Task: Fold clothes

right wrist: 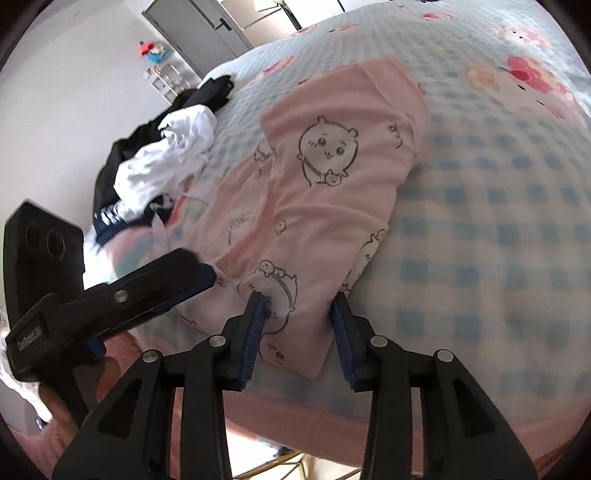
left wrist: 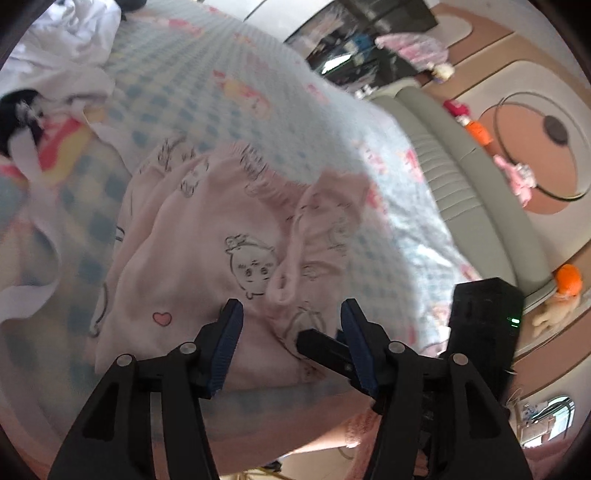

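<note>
A pale pink garment (left wrist: 207,236) printed with cartoon animals lies rumpled on a bed with a blue-checked cover (left wrist: 221,92). My left gripper (left wrist: 291,317) hovers open over its near part, nothing pinched between the blue pads. One finger (left wrist: 321,347) of the right gripper pokes in beside it. In the right wrist view the same pink garment (right wrist: 332,177) is partly folded over itself. My right gripper (right wrist: 298,302) stands open at its near corner, cloth lying loose between the pads. The left gripper (right wrist: 199,277) comes in from the left at the garment's edge.
A heap of white and dark clothes (right wrist: 166,155) lies at the bed's left side, with white cloth (left wrist: 62,48) at the far corner. A grey padded bed frame (left wrist: 461,166) borders the checked cover (right wrist: 498,240). Toys (left wrist: 569,284) lie on the floor; a grey door (right wrist: 199,26) stands behind.
</note>
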